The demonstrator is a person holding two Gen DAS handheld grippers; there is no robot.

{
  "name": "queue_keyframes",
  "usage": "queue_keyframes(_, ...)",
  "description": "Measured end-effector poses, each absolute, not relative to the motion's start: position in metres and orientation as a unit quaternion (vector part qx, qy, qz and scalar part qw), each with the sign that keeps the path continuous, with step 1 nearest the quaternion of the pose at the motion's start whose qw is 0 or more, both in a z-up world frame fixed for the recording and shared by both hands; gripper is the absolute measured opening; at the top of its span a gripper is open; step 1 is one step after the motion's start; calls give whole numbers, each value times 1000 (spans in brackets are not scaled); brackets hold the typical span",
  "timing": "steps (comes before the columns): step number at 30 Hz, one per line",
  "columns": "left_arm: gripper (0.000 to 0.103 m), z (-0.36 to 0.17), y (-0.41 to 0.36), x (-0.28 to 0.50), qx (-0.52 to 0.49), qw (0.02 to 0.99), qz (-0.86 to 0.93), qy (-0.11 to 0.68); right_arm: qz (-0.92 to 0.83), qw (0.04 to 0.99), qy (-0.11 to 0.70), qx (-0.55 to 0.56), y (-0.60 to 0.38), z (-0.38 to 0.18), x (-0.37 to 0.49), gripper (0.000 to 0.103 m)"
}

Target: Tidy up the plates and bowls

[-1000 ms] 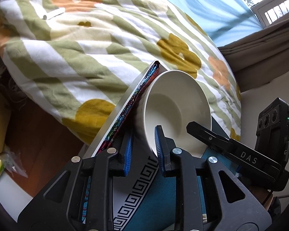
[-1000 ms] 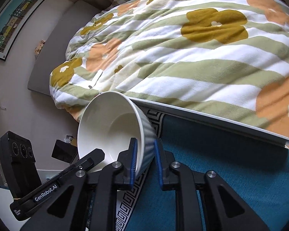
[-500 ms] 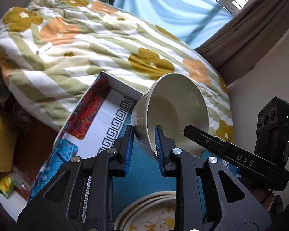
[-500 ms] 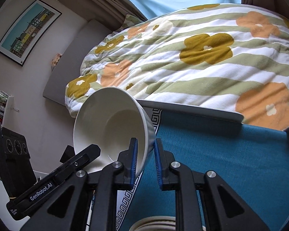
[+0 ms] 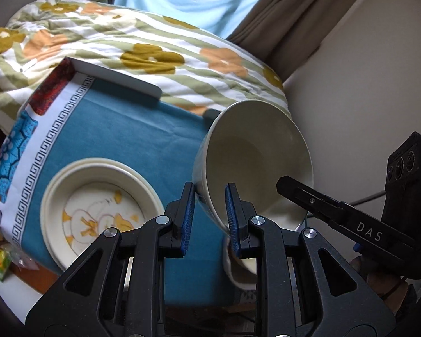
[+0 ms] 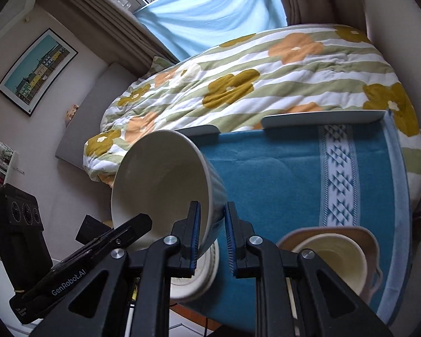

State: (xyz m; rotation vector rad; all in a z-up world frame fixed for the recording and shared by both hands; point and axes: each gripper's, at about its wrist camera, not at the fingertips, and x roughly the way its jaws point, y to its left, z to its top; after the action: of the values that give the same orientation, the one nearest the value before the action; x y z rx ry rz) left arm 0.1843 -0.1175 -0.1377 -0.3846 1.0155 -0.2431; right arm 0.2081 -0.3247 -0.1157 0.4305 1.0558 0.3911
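Left gripper [image 5: 209, 216]: its blue-padded jaws are nearly closed, pinching the near rim of a plain cream ceramic bowl [image 5: 255, 165], one pad outside the wall and one inside.
Right gripper [image 6: 212, 234]: its jaws are likewise narrowed onto the rim of the same cream bowl [image 6: 162, 182], gripping the opposite side.
Bowl position: it is hanging tilted in the air between the two grippers, its mouth facing the cameras, above the teal patterned cloth [image 5: 132, 129] covering the worktop.
Plates: a stack of cream round plates with a yellow floral print [image 5: 98, 210] is sitting on the cloth, to the left of the held bowl in the left wrist view.
Other bowls: a pale yellow bowl nested inside a beige lobed dish [image 6: 334, 255] is resting on the cloth at the right of the right wrist view.
Background: a bed with a striped floral quilt [image 6: 266, 84] is lying just behind the worktop, below a light blue curtain [image 6: 210, 14]; a framed picture [image 6: 36, 70] is hanging on the wall.
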Motion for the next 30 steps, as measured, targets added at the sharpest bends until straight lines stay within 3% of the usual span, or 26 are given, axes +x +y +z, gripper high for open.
queue_keyframes(12,19,-181,-223,151,-109,808,-167,555,105,804,539,228,-413,-164,147,16)
queue_keyframes(30,19,-228,-262,162,0,792,-147,592,80,792,567,213,-421,-209,145,16)
